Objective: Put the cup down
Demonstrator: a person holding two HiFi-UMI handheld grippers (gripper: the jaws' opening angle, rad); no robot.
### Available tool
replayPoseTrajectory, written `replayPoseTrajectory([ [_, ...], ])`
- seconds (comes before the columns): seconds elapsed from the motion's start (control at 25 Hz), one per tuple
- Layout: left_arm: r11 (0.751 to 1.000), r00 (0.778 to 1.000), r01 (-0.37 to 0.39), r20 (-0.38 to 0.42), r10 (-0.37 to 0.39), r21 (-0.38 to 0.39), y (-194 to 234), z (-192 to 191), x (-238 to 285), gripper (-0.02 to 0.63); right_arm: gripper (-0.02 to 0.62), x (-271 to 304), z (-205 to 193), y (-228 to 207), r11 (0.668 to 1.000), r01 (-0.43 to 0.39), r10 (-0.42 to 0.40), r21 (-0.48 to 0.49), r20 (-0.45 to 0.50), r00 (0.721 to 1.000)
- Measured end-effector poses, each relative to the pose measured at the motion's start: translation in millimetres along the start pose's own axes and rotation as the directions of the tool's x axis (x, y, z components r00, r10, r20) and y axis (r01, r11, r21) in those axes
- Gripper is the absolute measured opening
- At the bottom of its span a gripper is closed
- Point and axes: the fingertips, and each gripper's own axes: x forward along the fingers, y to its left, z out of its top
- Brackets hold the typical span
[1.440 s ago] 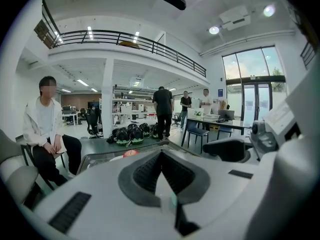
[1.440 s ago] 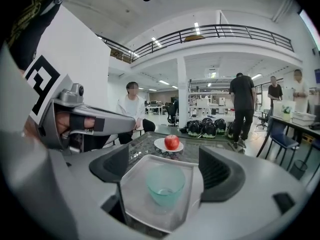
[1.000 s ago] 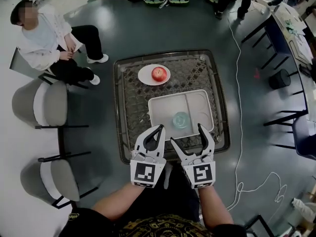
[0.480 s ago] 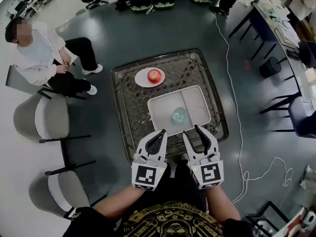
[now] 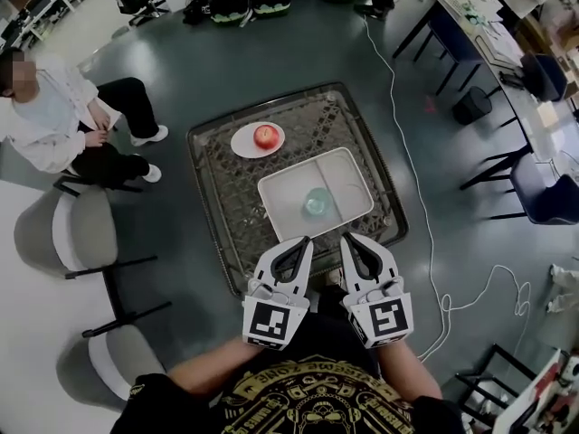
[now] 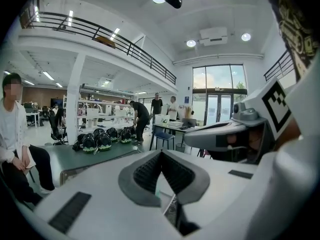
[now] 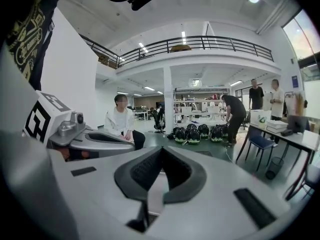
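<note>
My right gripper [image 5: 347, 240] has just been closing its jaws, and they meet on nothing; my left gripper [image 5: 305, 241] is pinched together, empty too. I judge both hang clear because the cup [image 5: 317, 202] already stands in the white tray [image 5: 276, 186] on the glass-topped lattice table [image 5: 213, 208], with an apple [image 5: 265, 135] on a plate [image 5: 244, 143] beyond and grey-green hall floor [image 5: 298, 52] around

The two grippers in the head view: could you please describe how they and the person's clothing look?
The left gripper and right gripper are alike: white shells, jaws lined with dark ribbed pads, each carrying a cube with black-and-white square markers. The shirt worn is black with a gold print.
</note>
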Motion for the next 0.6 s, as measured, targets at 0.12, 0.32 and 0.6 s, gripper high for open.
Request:
replayPoseTrajectory([
  [0.12, 1.0, 1.0, 0.003, 0.01, -0.003, -0.008, -2.1, 7.2, -3.2, 0.002, 0.006, -6.6, 7.4, 1.7, 1.0, 0.004, -0.004, -0.006, 0.002, 1.0],
  [0.32, 1.0, 0.999, -0.011, 0.032, 0.011, -0.012, -5.9, 21.9, -9.8, 0.002, 0.006, -22.1, 15.5, 1.4, 1.0, -0.004, 0.004, -0.021, 0.004, 1.0],
  [0.6, 0.999, 0.998, -0.034, 0.046, 0.034, -0.002, -34.6, 29.8, -17.0, 0.002, 0.006, -54.9, 3.6, -3.1, 1.0, -0.019, 0.019, -0.011, 0.004, 1.0],
])
